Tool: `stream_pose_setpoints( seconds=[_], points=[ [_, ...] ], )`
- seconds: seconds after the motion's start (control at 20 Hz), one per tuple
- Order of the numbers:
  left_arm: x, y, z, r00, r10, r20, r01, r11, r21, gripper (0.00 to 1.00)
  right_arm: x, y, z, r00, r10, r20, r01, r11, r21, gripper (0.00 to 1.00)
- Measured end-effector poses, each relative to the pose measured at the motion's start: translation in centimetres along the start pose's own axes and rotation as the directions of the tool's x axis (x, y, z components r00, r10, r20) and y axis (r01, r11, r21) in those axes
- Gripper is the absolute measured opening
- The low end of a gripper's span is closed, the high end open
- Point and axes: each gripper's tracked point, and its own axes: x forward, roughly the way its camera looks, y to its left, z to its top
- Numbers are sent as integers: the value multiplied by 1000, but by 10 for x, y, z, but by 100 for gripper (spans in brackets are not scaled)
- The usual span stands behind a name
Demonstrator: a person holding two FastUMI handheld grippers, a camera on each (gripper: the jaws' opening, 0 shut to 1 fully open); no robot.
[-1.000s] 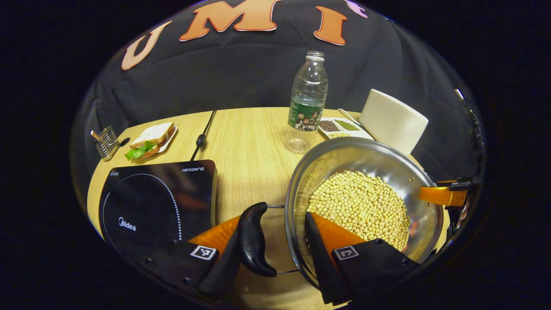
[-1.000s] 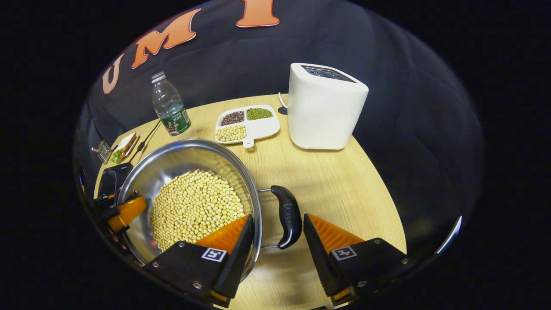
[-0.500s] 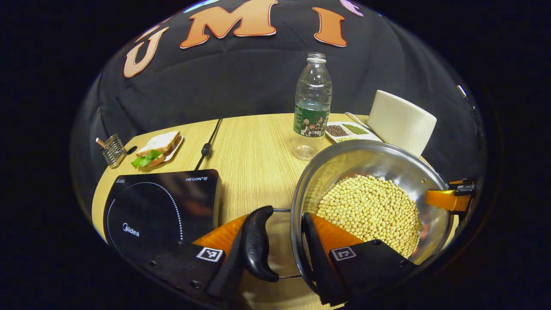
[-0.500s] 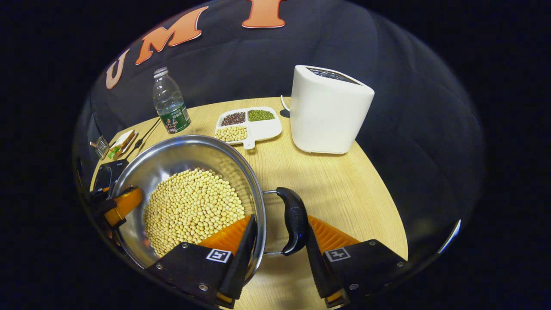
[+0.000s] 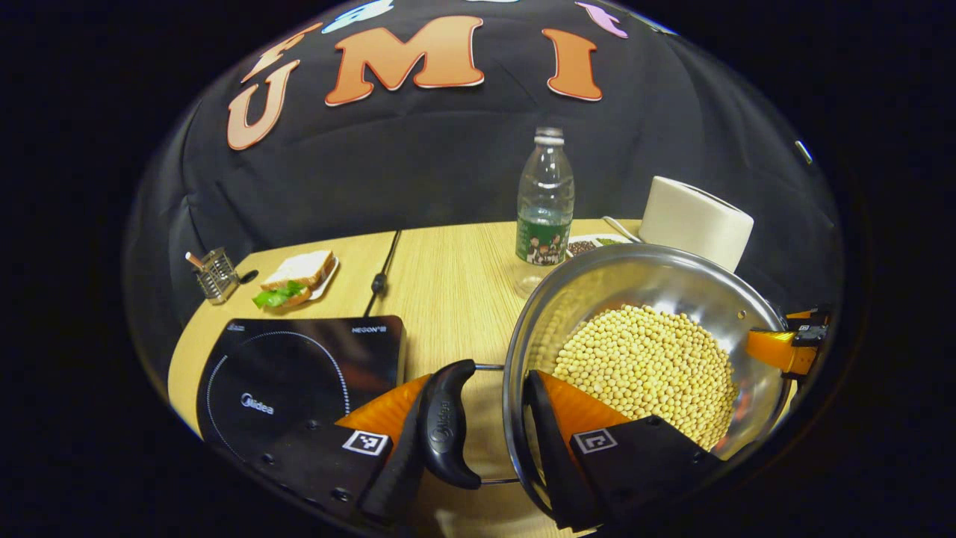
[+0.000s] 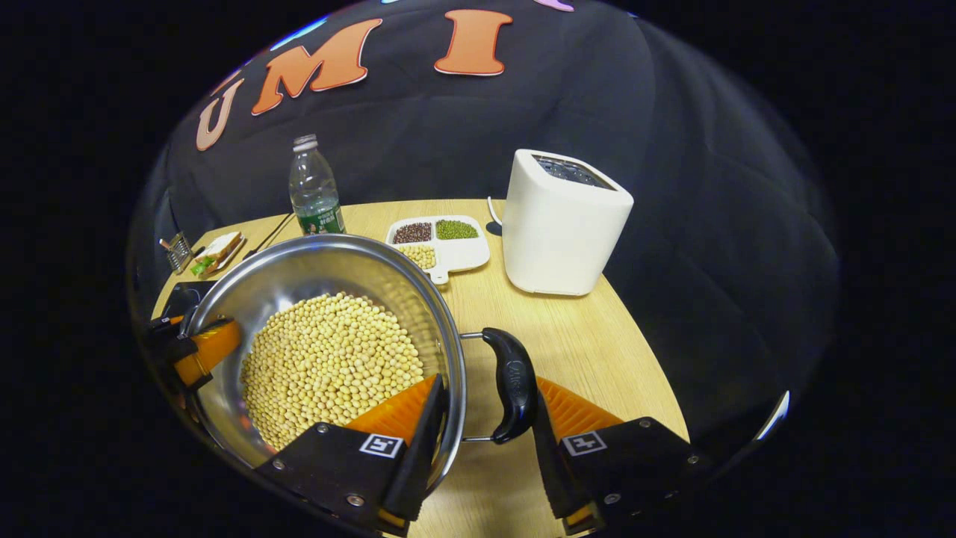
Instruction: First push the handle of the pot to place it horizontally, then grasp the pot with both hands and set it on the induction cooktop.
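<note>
Step in hand: both side handles lie level, so the push looks done; this reads as the two-handed grasp with the lift starting, though whether the pot (image 5: 642,351) has left the table (image 5: 448,276) cannot be told.
Left gripper (image 5: 474,441): narrow, one finger outside the left handle (image 5: 446,424), the other inside the pot wall, so handle and rim are pinched together between them.
Right gripper (image 6: 485,418): narrow too, one finger inside the rim over the beans, the other against the outer face of the right handle (image 6: 511,385); it also shows at 3 o'clock of the pot in the left gripper view.
Pot: at 4 o'clock in the left gripper view, beside the induction cooktop (image 5: 299,373), which sits at 8 o'clock, apart from it.
Next move: in my judgement, raise both grippers evenly, carry the pot toward the cooktop, keep it level, and lower it inside the ring.
Risk: an uneven lift could tip it and spill.
Pot contents: a deep heap of soybeans (image 6: 328,362).
Divided dish (image 6: 441,243): dark, green and pale beans in separate compartments.
Bottle (image 5: 544,202): clear, seemingly empty, at 12 o'clock.
Plate (image 5: 325,273): a sandwich (image 5: 295,276) with a green leaf.
</note>
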Motion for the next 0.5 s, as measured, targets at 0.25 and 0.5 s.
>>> stream_pose_setpoints(
  seconds=[0.25, 0.5],
  points=[
    [-28, 19, 13, 999, 22, 42, -21, 1000, -17, 75, -25, 10, 15, 999, 16, 43, -16, 1000, -15, 63],
    [-57, 53, 15, 996, 59, 61, -57, 998, -30, 75, -43, 37, 20, 996, 54, 68, -51, 998, -44, 63]
  ],
)
